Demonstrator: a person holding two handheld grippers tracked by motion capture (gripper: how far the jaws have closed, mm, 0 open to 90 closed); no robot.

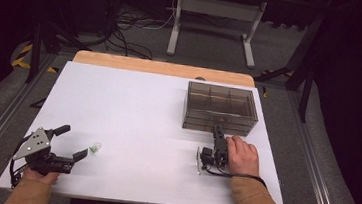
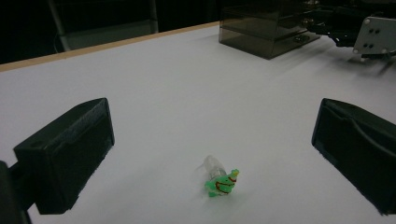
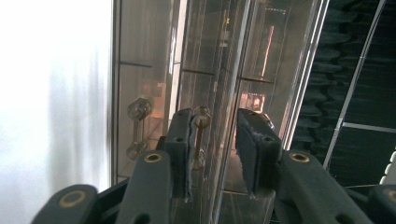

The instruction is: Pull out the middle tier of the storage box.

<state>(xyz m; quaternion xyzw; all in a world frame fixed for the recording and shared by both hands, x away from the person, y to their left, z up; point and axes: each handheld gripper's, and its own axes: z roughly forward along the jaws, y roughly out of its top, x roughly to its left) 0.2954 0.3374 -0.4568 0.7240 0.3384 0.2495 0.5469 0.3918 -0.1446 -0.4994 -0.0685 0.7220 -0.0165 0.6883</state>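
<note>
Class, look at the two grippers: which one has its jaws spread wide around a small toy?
The left gripper: its jaws stand wide apart with the small green toy lying between them. The right gripper is narrowly open at the smoky clear drawer box.

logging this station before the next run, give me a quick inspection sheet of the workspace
Surface: white tabletop with a wooden far edge.
Job's things: small green and clear plastic toy lying between the left tool's jaws, untouched; smoky transparent plastic drawer box at far right.
Clutter: nothing seen.
Grippers: left tool open wide; right tool open around a drawer's brass knob.
Cables: black cable trailing from the right tool; more on the floor.
Surroundings: dark room, white table legs behind.
</note>
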